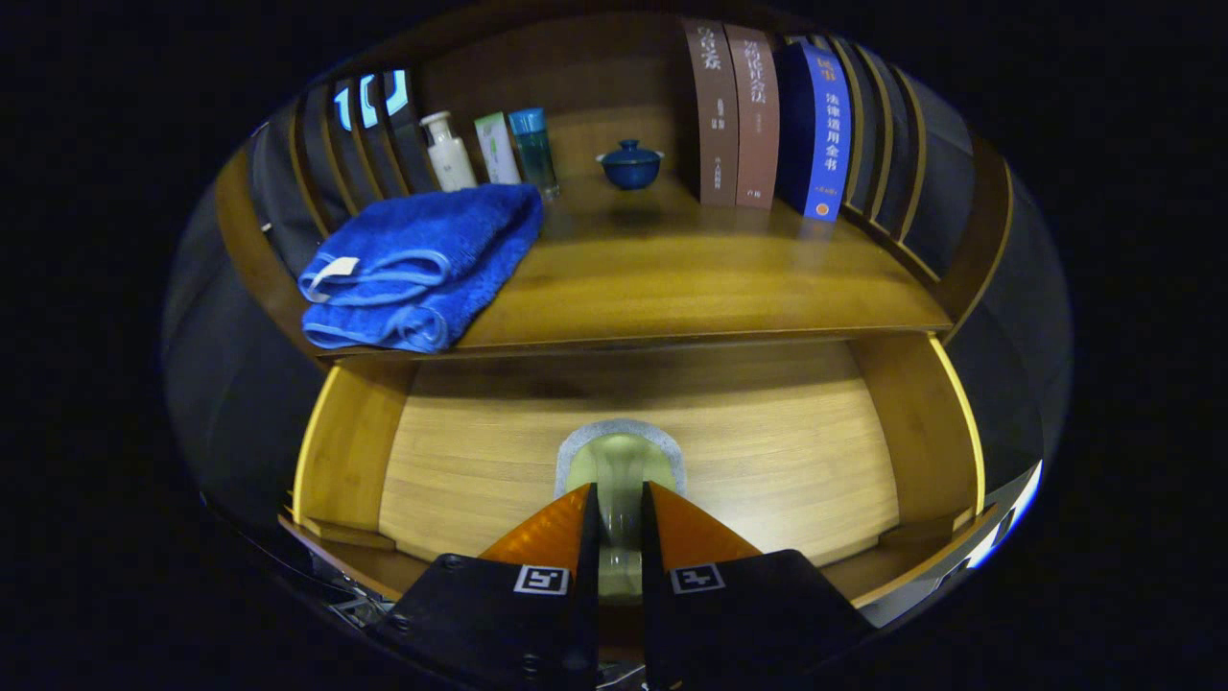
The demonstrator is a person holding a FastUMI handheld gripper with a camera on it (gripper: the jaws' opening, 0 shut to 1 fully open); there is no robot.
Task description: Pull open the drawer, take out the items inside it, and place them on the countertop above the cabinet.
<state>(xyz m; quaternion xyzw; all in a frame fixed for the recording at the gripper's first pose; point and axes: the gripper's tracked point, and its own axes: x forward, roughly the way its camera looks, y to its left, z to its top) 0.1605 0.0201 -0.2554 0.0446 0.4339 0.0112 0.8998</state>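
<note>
The wooden drawer (787,461) stands pulled open below the countertop (691,278). On the middle of its floor is a pale yellow-green sponge with a grey rim (619,449). My gripper (619,493) is down inside the drawer, and its orange fingers (552,528) are pressed on the near part of the sponge from both sides. The sponge looks squeezed narrow between them, and its far end sticks out beyond the fingertips. A folded blue towel (413,264) lies on the left of the countertop, overhanging its front edge.
At the back of the countertop stand a white bottle (450,152), a pale tube (497,147), a teal bottle (533,146), a blue lidded bowl (630,165) and upright books (758,115). Slatted sides flank the countertop. The drawer's walls (345,451) rise left and right.
</note>
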